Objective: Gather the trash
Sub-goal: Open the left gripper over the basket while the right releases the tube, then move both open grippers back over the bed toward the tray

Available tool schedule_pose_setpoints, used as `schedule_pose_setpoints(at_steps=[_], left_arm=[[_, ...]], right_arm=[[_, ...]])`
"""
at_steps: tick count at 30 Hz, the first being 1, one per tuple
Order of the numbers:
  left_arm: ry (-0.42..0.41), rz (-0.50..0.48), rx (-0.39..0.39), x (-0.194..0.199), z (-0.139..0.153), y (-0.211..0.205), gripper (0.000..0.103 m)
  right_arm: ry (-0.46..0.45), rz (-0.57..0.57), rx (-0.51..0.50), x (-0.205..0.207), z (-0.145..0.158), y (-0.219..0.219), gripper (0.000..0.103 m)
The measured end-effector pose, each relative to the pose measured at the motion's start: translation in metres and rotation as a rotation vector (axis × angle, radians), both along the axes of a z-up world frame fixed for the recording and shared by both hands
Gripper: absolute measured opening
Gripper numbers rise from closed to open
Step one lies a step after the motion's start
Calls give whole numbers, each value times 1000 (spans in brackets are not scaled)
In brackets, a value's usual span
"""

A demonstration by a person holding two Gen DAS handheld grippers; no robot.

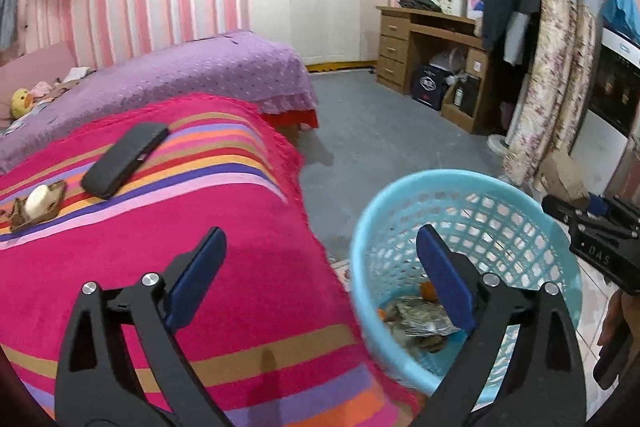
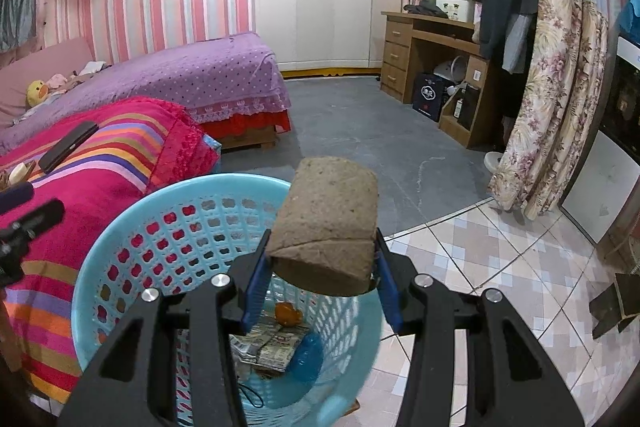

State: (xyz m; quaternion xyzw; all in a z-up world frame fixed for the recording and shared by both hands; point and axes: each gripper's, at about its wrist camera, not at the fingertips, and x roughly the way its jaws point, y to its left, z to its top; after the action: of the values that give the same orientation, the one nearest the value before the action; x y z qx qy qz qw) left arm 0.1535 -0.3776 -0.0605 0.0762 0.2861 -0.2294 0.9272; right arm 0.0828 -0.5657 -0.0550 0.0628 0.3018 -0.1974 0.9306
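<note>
Left gripper [image 1: 322, 287], lower centre of the left wrist view: black arms and blue pads spread wide, nothing held between them. One pad is seen over the blanket, the other over the basket mouth.

Right gripper [image 2: 322, 281], lower centre of the right wrist view: blue pads closed on a squashed brown cardboard tube [image 2: 326, 223], held above the near rim of the basket. Its black body is also seen at the right edge of the left wrist view.

Bed with purple cover [image 1: 208, 71], upper left: well behind the work area.

Striped pink blanket [image 1: 224, 227], left and centre of the left wrist view: draped surface just beside the basket, touching or nearly touching its left wall.

Light blue basket [image 2: 160, 195], lower centre: lattice-walled, standing on the floor at the blanket's edge. Contents at the bottom: crumpled printed wrappers [image 2: 268, 347], an orange scrap [image 2: 288, 313], a blue piece; further detail cannot be told.

Wooden desk [image 1: 420, 43], upper right, with floral curtain [image 1: 548, 87] nearer at right.

Black flat case [image 1: 124, 159], left, lying on the blanket.

White roll on brown scraps [image 1: 38, 203], far left, just beside the case, still on the blanket.
</note>
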Motion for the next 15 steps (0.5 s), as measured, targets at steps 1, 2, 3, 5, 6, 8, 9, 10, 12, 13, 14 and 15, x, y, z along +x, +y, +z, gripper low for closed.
schedule_pose_setpoints(at_steps=[1, 2, 3, 5, 6, 8, 9, 10, 12, 13, 14, 15], left_arm=[[1, 9, -2, 2, 1, 3, 94], [4, 18, -4, 4, 2, 8, 94], [8, 26, -6, 6, 3, 12, 95], [9, 41, -7, 8, 5, 19, 95], [9, 46, -9, 9, 6, 23, 95], [5, 60, -12, 10, 9, 32, 95], [1, 66, -12, 11, 10, 36, 95], [-5, 73, -12, 11, 13, 41, 95], [-14, 86, -11, 13, 17, 50, 96], [-19, 93, -12, 14, 19, 56, 96], [-23, 101, -12, 15, 21, 63, 96], [-28, 109, -12, 17, 24, 70, 96]], right_arm=[[0, 6, 0, 2, 0, 1, 48], [-4, 16, 1, 4, -1, 5, 50], [-5, 21, -2, 5, -1, 7, 50], [5, 27, -10, 10, -2, 13, 56], [7, 26, -16, 12, -2, 16, 61], [-2, 30, -21, 14, 1, 23, 81], [-5, 36, -18, 15, 3, 25, 83], [-6, 39, -19, 16, 5, 29, 85], [-7, 39, -26, 18, 10, 36, 90], [-14, 39, -32, 19, 14, 42, 92], [-18, 39, -33, 20, 16, 45, 94], [-19, 39, -33, 21, 18, 48, 95]])
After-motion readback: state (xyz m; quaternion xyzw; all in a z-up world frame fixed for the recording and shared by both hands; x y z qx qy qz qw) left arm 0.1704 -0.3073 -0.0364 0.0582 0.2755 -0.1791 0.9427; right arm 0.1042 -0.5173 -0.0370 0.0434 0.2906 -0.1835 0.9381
